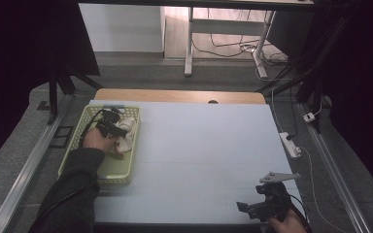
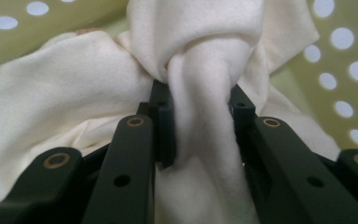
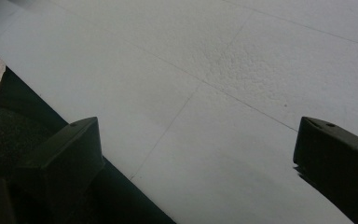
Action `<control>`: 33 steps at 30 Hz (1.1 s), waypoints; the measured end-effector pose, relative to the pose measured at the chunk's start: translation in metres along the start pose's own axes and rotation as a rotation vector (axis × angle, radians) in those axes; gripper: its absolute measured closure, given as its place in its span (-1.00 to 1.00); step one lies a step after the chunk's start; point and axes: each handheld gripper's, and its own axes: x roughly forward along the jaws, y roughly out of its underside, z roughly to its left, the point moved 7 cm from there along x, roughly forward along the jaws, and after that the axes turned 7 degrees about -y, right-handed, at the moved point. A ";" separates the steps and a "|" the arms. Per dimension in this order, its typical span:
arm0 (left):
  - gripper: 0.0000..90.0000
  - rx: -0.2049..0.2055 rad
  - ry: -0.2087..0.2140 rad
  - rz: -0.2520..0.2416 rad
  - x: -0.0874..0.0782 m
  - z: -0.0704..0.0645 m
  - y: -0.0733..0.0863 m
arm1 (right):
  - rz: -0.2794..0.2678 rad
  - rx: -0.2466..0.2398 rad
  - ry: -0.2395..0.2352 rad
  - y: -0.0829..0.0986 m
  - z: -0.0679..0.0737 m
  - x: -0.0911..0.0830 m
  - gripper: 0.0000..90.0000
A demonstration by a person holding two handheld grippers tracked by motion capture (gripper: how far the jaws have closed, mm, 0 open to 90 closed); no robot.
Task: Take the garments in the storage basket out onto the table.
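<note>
- cloth (image 2: pixel 200 107), cream white and bunched, sits in the basket (image 1: pixel 90 167) at the left side of the table (image 1: pixel 199 155).
- my left gripper (image 2: pixel 200 116) has its jaws closed on a twisted fold of that cloth; in the left gripper view the fold is squeezed narrow between the two black pads (image 2: pixel 164 130), with loose fabric spreading out above and to both sides.
- in the high view my left gripper (image 1: pixel 110 122) is down inside the far half of the basket, over the cloth (image 1: pixel 125 136), with my left hand (image 1: pixel 96 139) just behind it and my dark sleeve (image 1: pixel 73 189) running back to the near edge.
- the basket is pale green plastic with round holes in its walls; those holes (image 2: pixel 342 74) show close behind the cloth in the left gripper view.
- the cloth looks partly gathered upward by the grip, but i cannot tell whether any of it has left the basket floor.
- my right gripper (image 1: pixel 260 204) is at the near right corner of the table, well apart from the basket, with my right hand (image 1: pixel 286 224) at the bottom edge.
- in the right gripper view its jaws stand wide apart with nothing between them, just the pale grey table surface (image 3: pixel 223 93) and its thin seam lines beneath.
</note>
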 end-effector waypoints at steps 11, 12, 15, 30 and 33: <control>0.56 0.005 0.014 -0.024 -0.008 -0.003 -0.004 | 0.002 0.001 -0.002 0.000 0.000 0.000 -0.97; 0.56 -0.005 0.021 -0.022 -0.010 -0.003 -0.005 | 0.002 0.002 -0.002 0.000 0.000 0.000 -0.97; 0.56 -0.024 0.033 -0.034 -0.015 -0.004 -0.005 | 0.002 0.004 -0.002 0.000 0.000 0.000 -0.97; 0.56 -0.052 0.071 -0.137 -0.065 0.004 -0.014 | 0.012 -0.003 -0.003 0.000 0.000 0.001 -0.97; 0.56 -0.047 0.073 -0.149 -0.075 0.005 -0.016 | 0.014 -0.003 -0.003 0.000 0.000 0.001 -0.97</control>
